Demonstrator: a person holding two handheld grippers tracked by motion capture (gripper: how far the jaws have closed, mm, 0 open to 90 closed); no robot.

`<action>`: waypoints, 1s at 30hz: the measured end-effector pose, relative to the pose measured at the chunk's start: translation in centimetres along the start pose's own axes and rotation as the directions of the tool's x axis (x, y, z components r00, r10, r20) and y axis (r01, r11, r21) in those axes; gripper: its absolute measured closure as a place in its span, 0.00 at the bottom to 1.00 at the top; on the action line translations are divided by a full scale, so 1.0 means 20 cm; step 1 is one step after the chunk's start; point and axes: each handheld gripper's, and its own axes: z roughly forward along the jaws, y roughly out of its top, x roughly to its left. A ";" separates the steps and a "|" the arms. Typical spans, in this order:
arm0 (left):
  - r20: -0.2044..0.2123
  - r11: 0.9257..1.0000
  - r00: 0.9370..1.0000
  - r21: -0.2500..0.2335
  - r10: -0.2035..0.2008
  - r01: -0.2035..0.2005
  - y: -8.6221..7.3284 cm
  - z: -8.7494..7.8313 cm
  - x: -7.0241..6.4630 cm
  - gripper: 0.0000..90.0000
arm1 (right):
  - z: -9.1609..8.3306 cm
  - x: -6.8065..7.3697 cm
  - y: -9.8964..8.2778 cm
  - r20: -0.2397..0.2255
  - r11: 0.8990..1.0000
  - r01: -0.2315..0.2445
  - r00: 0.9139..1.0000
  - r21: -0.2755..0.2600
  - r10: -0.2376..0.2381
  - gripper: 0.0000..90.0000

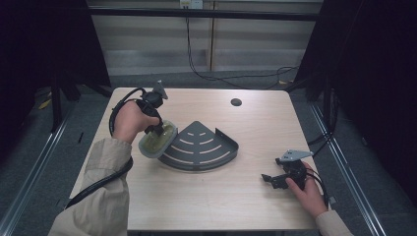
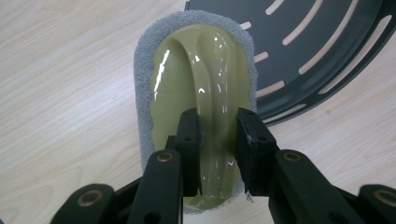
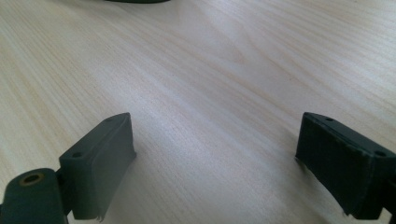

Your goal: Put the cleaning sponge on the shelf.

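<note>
A scrubbing pad with a glossy olive-green handle and a grey fibre base hangs tilted at the left edge of the dark grey corner shelf. My left gripper is shut on the handle's ridge, one pad on each side of it. The pad is over the wood just left of the slotted shelf. At the table's right front my right gripper rests low over the wood, open, with bare table between its jaws.
The light wooden table has a round cable hole at the back. The shelf has a raised rim along its curved front edge. Black cables run across the floor behind the table.
</note>
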 end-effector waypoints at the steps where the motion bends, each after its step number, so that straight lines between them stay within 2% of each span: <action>1: -0.002 1.000 1.000 -0.001 0.004 -0.004 0.00 0.00 0.00 0.80 | 0.00 0.00 0.00 0.000 1.000 0.001 1.000 -0.001 -0.001 0.12; 6: -0.001 1.000 1.000 -0.002 0.027 -0.027 0.04 0.03 -0.02 0.80 | 0.00 0.00 0.00 0.000 1.000 0.000 1.000 0.000 0.000 0.12; 21: 0.001 0.999 0.999 0.002 0.039 -0.039 0.09 0.07 -0.03 0.80 | 0.00 0.00 0.00 0.000 1.000 0.000 1.000 0.000 0.000 0.12; 30: -0.009 0.998 0.998 0.009 0.069 -0.069 0.13 0.08 -0.07 0.80 | 0.00 0.00 0.00 0.000 1.000 0.001 1.000 0.000 -0.001 0.12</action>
